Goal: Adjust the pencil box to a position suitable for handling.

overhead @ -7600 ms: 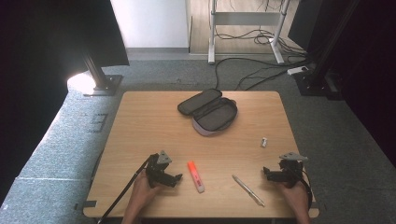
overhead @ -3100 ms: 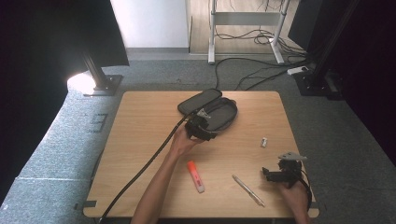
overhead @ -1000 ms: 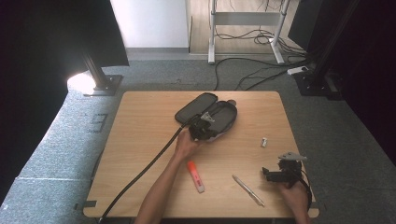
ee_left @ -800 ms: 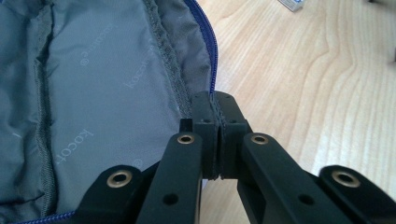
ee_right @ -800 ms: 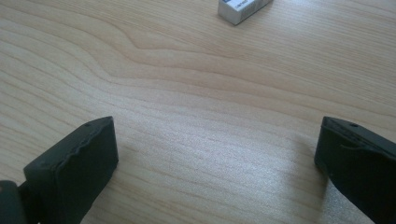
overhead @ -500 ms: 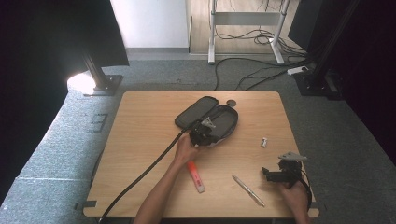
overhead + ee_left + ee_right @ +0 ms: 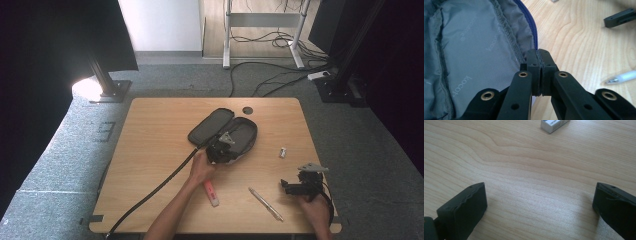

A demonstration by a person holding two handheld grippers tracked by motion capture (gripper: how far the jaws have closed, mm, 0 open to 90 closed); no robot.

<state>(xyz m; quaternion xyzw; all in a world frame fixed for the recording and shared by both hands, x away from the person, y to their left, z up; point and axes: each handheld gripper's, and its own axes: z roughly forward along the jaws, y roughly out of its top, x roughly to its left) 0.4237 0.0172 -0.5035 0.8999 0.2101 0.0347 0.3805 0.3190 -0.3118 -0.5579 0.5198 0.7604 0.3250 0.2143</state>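
A dark pencil case (image 7: 242,131) lies open mid-table, its lid (image 7: 210,126) flapped out to the left. My left gripper (image 7: 223,148) sits at the case's near edge. In the left gripper view this gripper (image 7: 538,53) is shut on the case's rim, right where the blue zipper (image 7: 532,27) runs; the grey lining (image 7: 474,50) spreads out to the left. My right gripper (image 7: 289,186) rests on the table near the front right corner. Its jaws (image 7: 539,202) stand wide open over bare wood with nothing between them.
An orange highlighter (image 7: 211,194) and a pen (image 7: 265,204) lie near the front edge of the wooden table (image 7: 150,150). A small white eraser (image 7: 283,152) lies right of the case. A cable trails from the left gripper to the front left.
My left hand has drawn back a little toward the near edge, dragging the case along by its rim. The right gripper has stayed put.
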